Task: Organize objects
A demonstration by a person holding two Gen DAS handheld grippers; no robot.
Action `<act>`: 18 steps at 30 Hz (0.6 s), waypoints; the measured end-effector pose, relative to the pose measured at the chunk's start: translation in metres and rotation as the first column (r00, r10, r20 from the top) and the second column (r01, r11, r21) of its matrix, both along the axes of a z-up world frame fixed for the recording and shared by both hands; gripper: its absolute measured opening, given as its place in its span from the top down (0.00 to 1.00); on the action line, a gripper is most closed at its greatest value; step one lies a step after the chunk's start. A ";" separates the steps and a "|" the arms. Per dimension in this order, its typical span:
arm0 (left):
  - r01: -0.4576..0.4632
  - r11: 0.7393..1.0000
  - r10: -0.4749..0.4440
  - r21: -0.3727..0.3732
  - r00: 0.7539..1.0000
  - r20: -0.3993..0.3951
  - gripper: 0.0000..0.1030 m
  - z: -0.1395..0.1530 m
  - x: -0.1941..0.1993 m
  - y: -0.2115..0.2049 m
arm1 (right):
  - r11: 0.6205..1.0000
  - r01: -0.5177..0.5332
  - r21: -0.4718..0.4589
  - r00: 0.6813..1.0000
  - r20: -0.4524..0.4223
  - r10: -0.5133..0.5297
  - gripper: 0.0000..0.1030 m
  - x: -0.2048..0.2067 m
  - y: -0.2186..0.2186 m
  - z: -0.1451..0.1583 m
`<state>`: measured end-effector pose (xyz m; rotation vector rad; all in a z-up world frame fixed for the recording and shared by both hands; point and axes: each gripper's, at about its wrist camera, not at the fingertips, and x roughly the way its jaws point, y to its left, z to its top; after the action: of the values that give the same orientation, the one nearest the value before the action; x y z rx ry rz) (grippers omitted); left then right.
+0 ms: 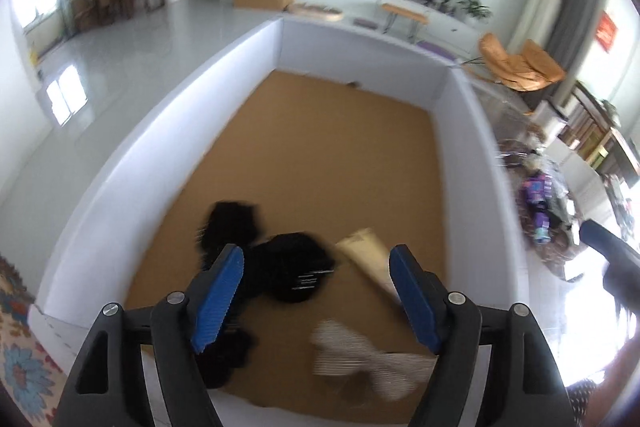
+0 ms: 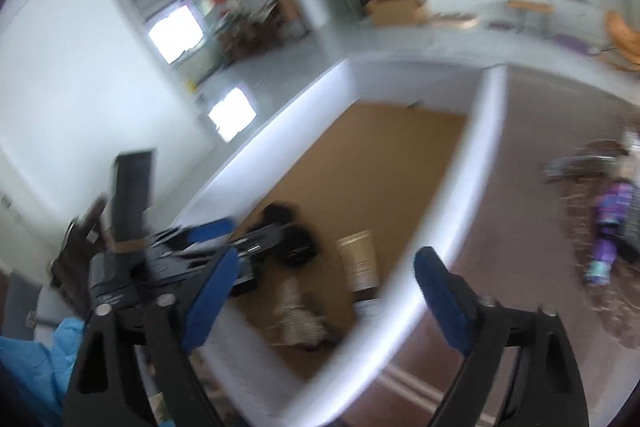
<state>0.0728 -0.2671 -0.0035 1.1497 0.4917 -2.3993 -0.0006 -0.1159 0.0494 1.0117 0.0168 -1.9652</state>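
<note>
A big white-walled box (image 1: 360, 55) with a brown cardboard floor fills the left wrist view. On its near floor lie black fluffy pieces (image 1: 296, 271), a beige paper packet (image 1: 368, 255) and a striped cloth (image 1: 352, 355). My left gripper (image 1: 316, 255) hangs over them, open, with nothing pressed between its blue pads. The right wrist view is blurred. It shows my right gripper (image 2: 328, 255) open above the box's right wall (image 2: 452, 211), holding nothing. The left gripper (image 2: 224, 239) also shows there, over the black pieces (image 2: 298, 247), with the packet (image 2: 360, 259) and the striped cloth (image 2: 298, 319) nearby.
Right of the box, a heap of loose things with a purple item (image 1: 538, 195) (image 2: 612, 223) lies on a brown surface. A patterned rug (image 1: 20, 367) borders the box on the left. A blue-gloved hand (image 2: 32, 367) holds the left gripper. The far half of the box floor is bare.
</note>
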 end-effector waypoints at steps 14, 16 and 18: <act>0.533 0.845 -0.534 0.035 0.845 0.015 0.03 -0.035 -0.100 0.236 | 0.641 0.695 0.326 0.702 -0.116 -0.702 0.02 -0.050 0.248 -0.123; 0.503 0.864 -0.501 -0.013 0.863 0.059 0.03 -0.055 -0.121 0.241 | 0.630 0.702 0.331 0.694 -0.122 -0.710 0.02 -0.053 0.262 -0.127; 0.475 0.878 -0.469 -0.051 0.878 0.096 0.03 -0.069 -0.136 0.243 | 0.623 0.702 0.345 0.692 -0.123 -0.711 0.02 -0.065 0.264 -0.132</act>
<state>-0.0630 -0.0245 -0.0724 1.4641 0.0937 -2.7311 -0.0654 0.1479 -0.0824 1.4437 -0.0385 -2.7515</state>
